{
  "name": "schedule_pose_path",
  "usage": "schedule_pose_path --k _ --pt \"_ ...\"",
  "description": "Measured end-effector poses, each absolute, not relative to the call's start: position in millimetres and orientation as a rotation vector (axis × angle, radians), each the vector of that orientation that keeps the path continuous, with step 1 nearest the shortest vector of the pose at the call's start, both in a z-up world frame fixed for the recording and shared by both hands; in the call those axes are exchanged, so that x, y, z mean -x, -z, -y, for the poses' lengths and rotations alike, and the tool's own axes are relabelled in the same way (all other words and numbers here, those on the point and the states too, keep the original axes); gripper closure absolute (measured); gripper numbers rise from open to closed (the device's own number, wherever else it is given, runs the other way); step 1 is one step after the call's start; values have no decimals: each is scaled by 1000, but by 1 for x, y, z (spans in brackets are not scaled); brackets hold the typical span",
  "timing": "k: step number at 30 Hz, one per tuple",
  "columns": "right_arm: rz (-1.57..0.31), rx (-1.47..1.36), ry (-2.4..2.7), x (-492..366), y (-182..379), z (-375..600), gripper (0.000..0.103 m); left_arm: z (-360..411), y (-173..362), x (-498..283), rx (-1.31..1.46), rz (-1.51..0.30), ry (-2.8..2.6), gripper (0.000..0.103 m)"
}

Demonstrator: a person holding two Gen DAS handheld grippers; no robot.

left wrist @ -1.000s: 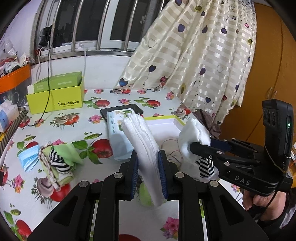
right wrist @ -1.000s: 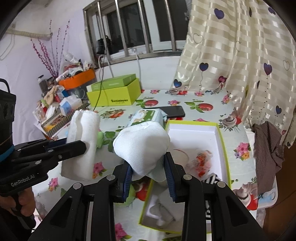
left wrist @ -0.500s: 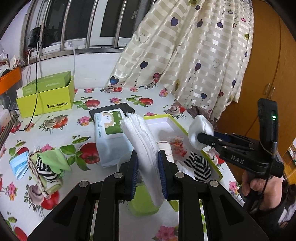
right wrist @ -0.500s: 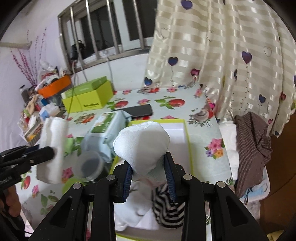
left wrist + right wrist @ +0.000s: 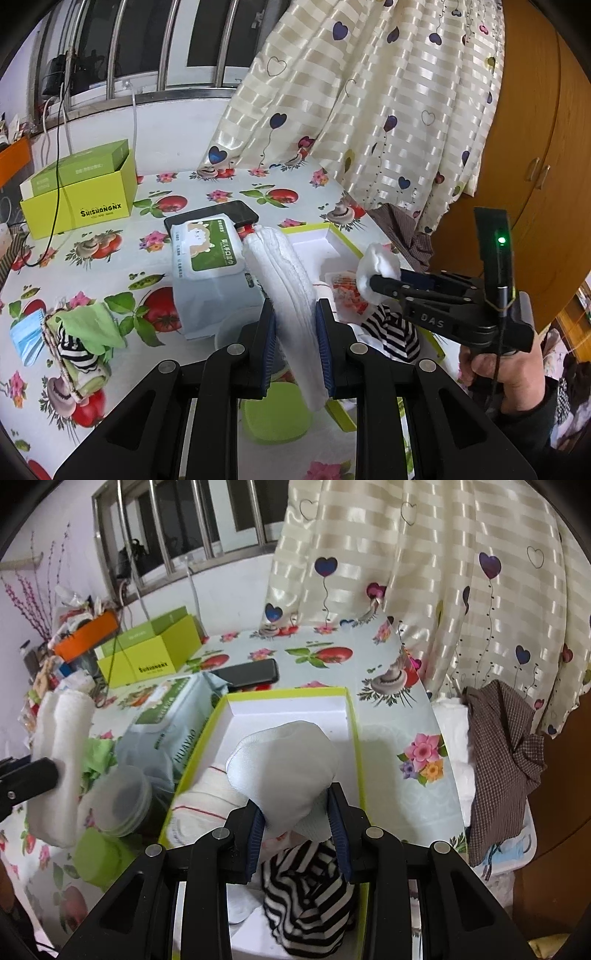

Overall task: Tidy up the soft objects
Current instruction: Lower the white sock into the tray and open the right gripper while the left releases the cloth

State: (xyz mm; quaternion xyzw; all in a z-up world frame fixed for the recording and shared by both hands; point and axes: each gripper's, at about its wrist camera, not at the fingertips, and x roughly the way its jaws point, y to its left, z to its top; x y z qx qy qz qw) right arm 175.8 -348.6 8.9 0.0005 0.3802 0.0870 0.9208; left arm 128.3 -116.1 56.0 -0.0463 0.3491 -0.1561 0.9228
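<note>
Two claws in view, each pinching a soft white item. Left claw grips a folded white terry towel — the towel stands tilted between the blue pads, its lower end hanging below them. Right claw grips a rounded white cloth bundle, pads pressed into both sides, with the bundle bulging above them.

From the right wrist view, the bundle sits over a shallow white box with a lime-green rim on the floral-print tabletop. Inside the box: a black-and-white striped cloth at the near end, just below the claw, and a rolled white cloth with a red thread line along the left wall. Far end of the box is bare.

Just left of the box lies a pale blue wet-wipe pack with a green label, with a black phone behind it. A clear plastic cup and a lime-green lid sit near the box's left corner.

Left wrist view — at the far left of the tabletop a small heap: green cloth, a striped piece and a blue face mask. A lime-green carton stands at the back by the wall. A person's hand holds the right claw's handle.
</note>
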Motion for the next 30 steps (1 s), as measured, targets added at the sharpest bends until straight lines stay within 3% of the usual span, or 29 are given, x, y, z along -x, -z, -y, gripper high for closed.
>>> schedule_pose_path --k 5,12,15,25,30 --pt "-808 15 -160 -185 3 351 70 122 -52 -134 89 -731 328 81" --pt "-798 0 -172 -179 3 354 50 131 -52 -138 79 -738 339 81" --pt "-782 -1 -189 -171 -2 353 46 134 -51 -139 77 -741 343 81" --pt "-682 -65 -231 -139 -20 362 46 142 -53 -136 68 -742 352 81" --pt "-676 -109 -200 -141 -18 376 58 149 -54 -136 62 -745 369 81"
